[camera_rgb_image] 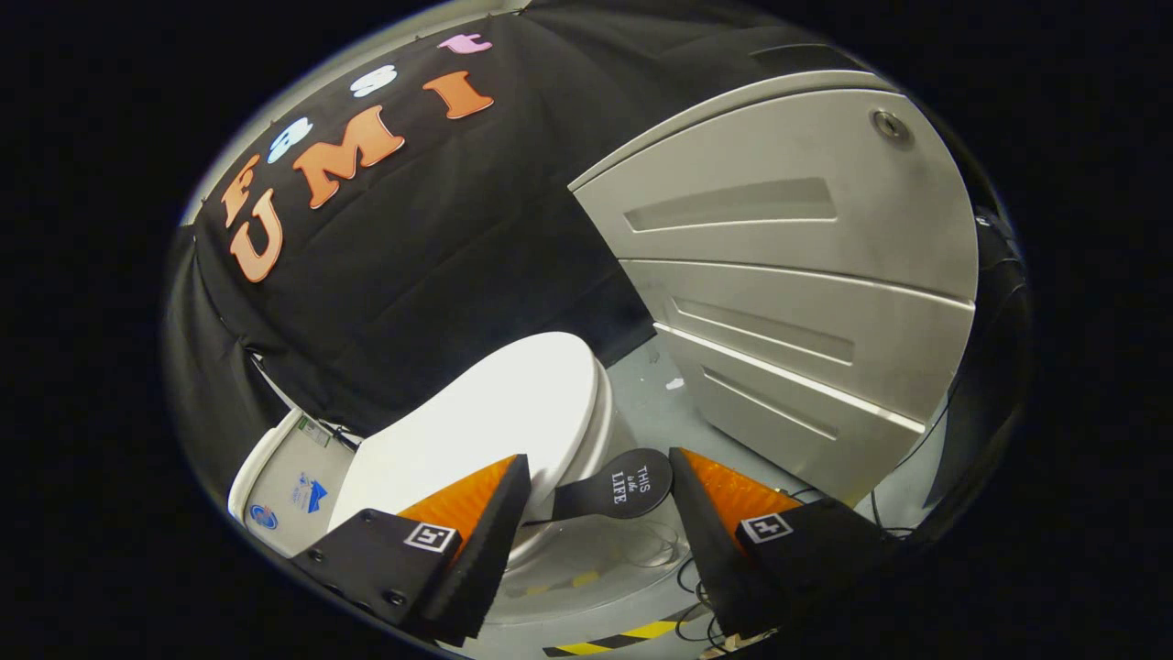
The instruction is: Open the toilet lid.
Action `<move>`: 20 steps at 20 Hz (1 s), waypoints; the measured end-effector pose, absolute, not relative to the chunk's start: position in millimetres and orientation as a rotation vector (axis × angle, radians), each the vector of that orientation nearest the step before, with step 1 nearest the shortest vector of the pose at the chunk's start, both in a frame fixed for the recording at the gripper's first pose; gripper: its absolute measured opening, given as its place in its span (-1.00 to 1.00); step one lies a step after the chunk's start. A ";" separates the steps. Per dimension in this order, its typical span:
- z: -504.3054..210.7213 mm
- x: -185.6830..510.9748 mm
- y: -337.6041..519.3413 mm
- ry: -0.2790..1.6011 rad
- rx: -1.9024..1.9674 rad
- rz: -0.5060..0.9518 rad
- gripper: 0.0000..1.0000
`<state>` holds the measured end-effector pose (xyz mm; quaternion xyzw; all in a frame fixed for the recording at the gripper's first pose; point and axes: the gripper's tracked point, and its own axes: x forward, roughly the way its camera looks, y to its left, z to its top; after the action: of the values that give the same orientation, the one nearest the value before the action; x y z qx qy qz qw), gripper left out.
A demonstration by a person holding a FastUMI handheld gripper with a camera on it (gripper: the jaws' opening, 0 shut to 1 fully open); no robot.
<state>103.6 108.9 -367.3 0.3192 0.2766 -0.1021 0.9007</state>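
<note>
A white toilet with its lid lying closed on the bowl stands just ahead of my fingers, tilted in the view. A dark round lift tab with lettering sticks out from the lid's front edge and sits between and slightly beyond my fingertips. My gripper is open, with one finger in front of the lid's near rim and the other finger to the tab's far side. Neither finger touches the tab. The cistern shows behind the lid.
A grey metal cabinet with recessed drawer handles stands close beside the toilet. The grey floor runs between them, with loose cables and a yellow-black hazard tape strip near my fingers. Black cloth hangs behind.
</note>
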 end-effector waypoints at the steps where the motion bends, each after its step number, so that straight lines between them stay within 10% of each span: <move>1: -369.7 105.0 105.9 0.574 0.672 -0.212 0.94; 7: -368.8 108.0 102.6 0.563 0.729 -0.196 0.77; 12: -380.3 105.8 90.1 0.569 0.831 -0.242 -0.23; 20: -359.7 106.4 87.0 0.526 0.805 -0.208 -0.69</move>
<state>106.4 87.0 -359.7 0.3866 0.2524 -0.0997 0.8814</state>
